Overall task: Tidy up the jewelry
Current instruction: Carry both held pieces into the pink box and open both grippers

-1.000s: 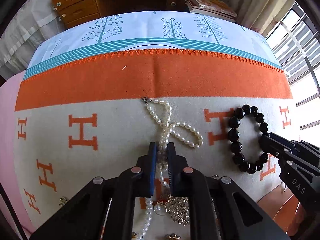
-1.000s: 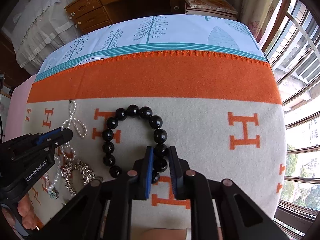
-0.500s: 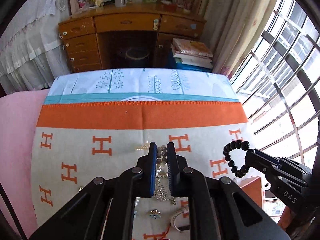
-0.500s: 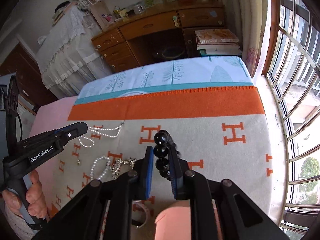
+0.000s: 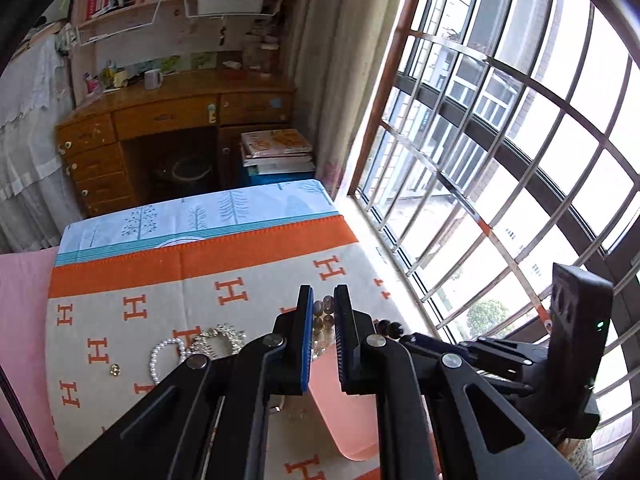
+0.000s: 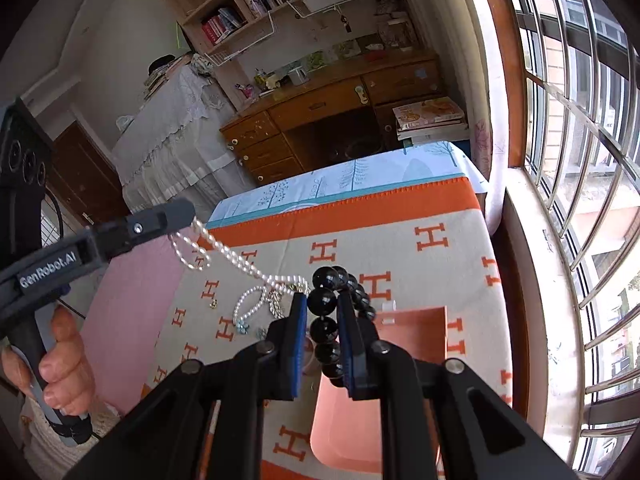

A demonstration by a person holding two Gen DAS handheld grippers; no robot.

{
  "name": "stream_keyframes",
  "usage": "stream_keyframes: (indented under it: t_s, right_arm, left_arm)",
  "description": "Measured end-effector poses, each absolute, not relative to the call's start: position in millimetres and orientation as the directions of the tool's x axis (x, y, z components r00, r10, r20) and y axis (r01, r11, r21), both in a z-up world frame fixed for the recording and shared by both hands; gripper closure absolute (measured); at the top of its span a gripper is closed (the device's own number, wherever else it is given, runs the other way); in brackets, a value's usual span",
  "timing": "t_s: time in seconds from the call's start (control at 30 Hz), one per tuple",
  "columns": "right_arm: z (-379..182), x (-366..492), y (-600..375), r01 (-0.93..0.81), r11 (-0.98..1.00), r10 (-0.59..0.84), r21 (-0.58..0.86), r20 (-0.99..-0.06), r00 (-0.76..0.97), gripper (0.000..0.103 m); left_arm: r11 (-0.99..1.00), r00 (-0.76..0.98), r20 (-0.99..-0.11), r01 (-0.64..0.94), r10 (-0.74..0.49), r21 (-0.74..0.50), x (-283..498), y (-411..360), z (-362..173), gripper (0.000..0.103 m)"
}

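My left gripper (image 5: pixel 323 300) is shut on a white pearl necklace (image 5: pixel 323 322), a few beads showing between its pads. In the right wrist view the left gripper (image 6: pixel 188 216) is raised at the upper left, and the pearl necklace (image 6: pixel 224 249) trails from its tip down to the blanket. My right gripper (image 6: pixel 323 304) is shut on a black bead bracelet (image 6: pixel 325 298), held in the air above an open orange box (image 6: pixel 424 332). In the left wrist view, the right gripper (image 5: pixel 404 336) with the black beads (image 5: pixel 390 326) is just to the right, over the same box (image 5: pixel 348 432).
A cream blanket with orange H marks (image 5: pixel 160 280) covers the bed. On it lie a pearl bracelet (image 5: pixel 160 356), a rhinestone piece (image 5: pixel 224 336) and a small earring (image 5: pixel 115 370). A barred window (image 5: pixel 500 160) runs along the right. A wooden desk (image 5: pixel 168 120) stands beyond the bed.
Both grippers have risen from the blanket and moved towards the orange box. The pearl necklace and the black bracelet came up with them.
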State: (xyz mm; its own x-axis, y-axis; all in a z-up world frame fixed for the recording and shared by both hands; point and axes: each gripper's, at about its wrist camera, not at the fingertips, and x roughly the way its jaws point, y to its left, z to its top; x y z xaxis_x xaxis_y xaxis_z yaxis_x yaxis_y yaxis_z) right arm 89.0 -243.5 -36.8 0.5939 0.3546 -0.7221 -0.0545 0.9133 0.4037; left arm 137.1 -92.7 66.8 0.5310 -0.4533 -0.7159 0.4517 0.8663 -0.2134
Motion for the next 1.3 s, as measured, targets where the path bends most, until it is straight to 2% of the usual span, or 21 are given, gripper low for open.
stream_keyframes:
  t_s: [0.3, 0.47, 0.57, 0.67, 0.73, 0.77, 0.83, 0.87, 0.9, 1.03, 1.13, 1.3]
  right_arm:
    - [-111, 52, -238, -0.024, 0.903, 0.390, 0.428, -0.797, 0.462, 0.088]
    - [-130, 36, -237, 0.046, 0.940, 0.284, 0.339, -0.847, 0.450, 0.087]
    - [-132, 27, -240, 0.060, 0.942, 0.267, 0.331, -0.844, 0.465, 0.086]
    - [-130, 16, -242, 0.080, 0.948, 0.227, 0.307, -0.833, 0.505, 0.076]
    - [-129, 9, -241, 0.086, 0.957, 0.191, 0.277, -0.825, 0.531, 0.067]
    - [-129, 7, -240, 0.087, 0.960, 0.179, 0.266, -0.824, 0.538, 0.066]
    - [-130, 4, -239, 0.085, 0.964, 0.167, 0.252, -0.822, 0.544, 0.066]
    - [-130, 3, -238, 0.086, 0.965, 0.162, 0.248, -0.820, 0.549, 0.066]
    - [-130, 2, -237, 0.090, 0.967, 0.152, 0.239, -0.820, 0.552, 0.066]
    - [-131, 2, -238, 0.110, 0.966, 0.135, 0.235, -0.816, 0.562, 0.066]
    - [-131, -1, -238, 0.121, 0.963, 0.133, 0.243, -0.811, 0.569, 0.066]
    - [-131, -1, -239, 0.123, 0.961, 0.134, 0.247, -0.809, 0.572, 0.066]
  left_arm:
    - [0.833, 0.439, -0.774, 0.516, -0.457, -0.199, 113, -142, 12, 0.095]
    - [0.838, 0.406, -0.809, 0.514, -0.426, -0.183, 113, -156, -33, 0.095]
    - [0.845, 0.397, -0.830, 0.512, -0.392, -0.154, 113, -161, -59, 0.095]
    - [0.856, 0.403, -0.842, 0.503, -0.358, -0.124, 110, -162, -79, 0.095]
    - [0.863, 0.417, -0.843, 0.495, -0.340, -0.103, 106, -161, -87, 0.089]
    - [0.867, 0.426, -0.842, 0.490, -0.331, -0.093, 104, -158, -90, 0.081]
    - [0.873, 0.442, -0.837, 0.481, -0.322, -0.081, 99, -154, -93, 0.060]
    - [0.878, 0.456, -0.832, 0.473, -0.315, -0.073, 96, -151, -93, 0.041]
    - [0.884, 0.478, -0.823, 0.464, -0.307, -0.061, 93, -148, -93, 0.030]
    - [0.895, 0.554, -0.789, 0.446, -0.265, 0.012, 78, -139, -87, 0.025]
    - [0.905, 0.591, -0.769, 0.424, -0.244, 0.039, 68, -130, -82, 0.017]
    - [0.920, 0.631, -0.746, 0.386, -0.215, 0.061, 55, -116, -75, 0.016]
